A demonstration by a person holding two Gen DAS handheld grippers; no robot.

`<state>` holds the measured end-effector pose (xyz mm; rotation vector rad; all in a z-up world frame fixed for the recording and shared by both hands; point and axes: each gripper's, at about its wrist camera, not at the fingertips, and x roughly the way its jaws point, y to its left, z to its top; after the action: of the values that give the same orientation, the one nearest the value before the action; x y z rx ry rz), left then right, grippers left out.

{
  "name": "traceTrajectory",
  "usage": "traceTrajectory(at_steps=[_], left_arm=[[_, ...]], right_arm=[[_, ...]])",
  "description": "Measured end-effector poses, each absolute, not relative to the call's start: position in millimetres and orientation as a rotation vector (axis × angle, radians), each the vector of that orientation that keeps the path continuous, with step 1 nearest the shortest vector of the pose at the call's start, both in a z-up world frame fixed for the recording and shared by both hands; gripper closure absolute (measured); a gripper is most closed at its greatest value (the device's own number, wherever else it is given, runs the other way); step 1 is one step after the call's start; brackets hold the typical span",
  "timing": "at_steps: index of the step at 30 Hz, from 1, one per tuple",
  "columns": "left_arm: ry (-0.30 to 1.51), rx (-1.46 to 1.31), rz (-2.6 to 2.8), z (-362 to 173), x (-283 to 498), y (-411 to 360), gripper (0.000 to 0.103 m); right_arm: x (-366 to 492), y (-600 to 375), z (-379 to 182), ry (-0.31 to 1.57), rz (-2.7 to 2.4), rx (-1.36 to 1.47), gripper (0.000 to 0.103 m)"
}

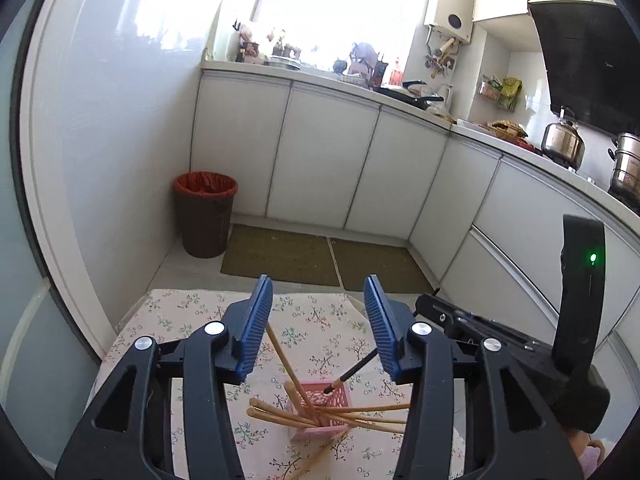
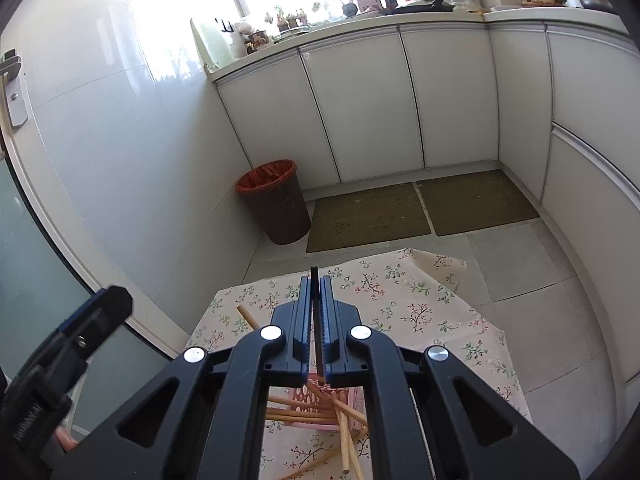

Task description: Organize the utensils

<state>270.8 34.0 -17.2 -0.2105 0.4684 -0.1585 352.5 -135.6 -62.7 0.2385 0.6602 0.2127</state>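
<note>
Chopsticks [image 1: 320,420] fill the nearest part of both views. About seven or eight pale wooden ones can be counted, though they cross each other, so the exact count is hard to tell. They are long, thin and light brown. Some poke out of one small pink basket [image 1: 320,406], which has little holes in its sides. Others lie flat on the table [image 1: 192,316] right beside the basket, and one leans up and out of it.

One more chopstick is different: a dark chopstick [image 2: 317,320], black with a pale tip. The right gripper [image 2: 316,292] is clenched tight on it, just above the basket, with the pale tip pointing down at the basket.

The left gripper [image 1: 318,312] hangs over the basket too. Its two blue fingers [image 1: 256,328] are released and spread apart, with nothing between them.

The table has one cloth with small flowers.

Past the table, far from the basket, two brown floor mats [image 2: 368,216] lie side by side. One brown bin [image 1: 205,216] with a red bag stands beside them, in the corner.
</note>
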Motion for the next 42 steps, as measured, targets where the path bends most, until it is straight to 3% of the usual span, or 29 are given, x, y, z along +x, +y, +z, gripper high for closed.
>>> traceTrajectory(at_steps=[5,10,12,16,25,28,29,34,42], left_arm=[[0.468,-0.168,-0.087,-14,266,34,0.051],[0.47,-0.136,-0.054,-10,261,34,0.051],[0.458,-0.126,-0.048,-6,256,33,0.05],[0.437,-0.109,-0.042,1,242,29,0.039],[0.424,-0.077,-0.044,6,211,20,0.028],[0.431,-0.062,-0.043,3,202,19,0.017],[0.44,-0.054,-0.04,1,199,18,0.006],[0.595,0.073,-0.085,-34,196,9,0.007],[1.036,0.298,-0.285,-163,230,-29,0.007]], right_arm=[[348,-133,-67,0.69,0.216,0.24,0.088],[329,-138,-49,0.621,0.198,0.233,0.086],[317,-140,-41,0.581,0.18,0.23,0.071],[296,-147,-30,0.547,0.144,0.224,0.059],[254,-163,-20,0.506,0.059,0.275,0.02],[239,-174,-22,0.487,0.032,0.32,0.008],[233,-178,-25,0.482,0.016,0.335,0.007],[210,-210,-59,0.551,-0.06,0.404,0.007],[195,-264,-164,0.828,-0.171,0.565,0.007]])
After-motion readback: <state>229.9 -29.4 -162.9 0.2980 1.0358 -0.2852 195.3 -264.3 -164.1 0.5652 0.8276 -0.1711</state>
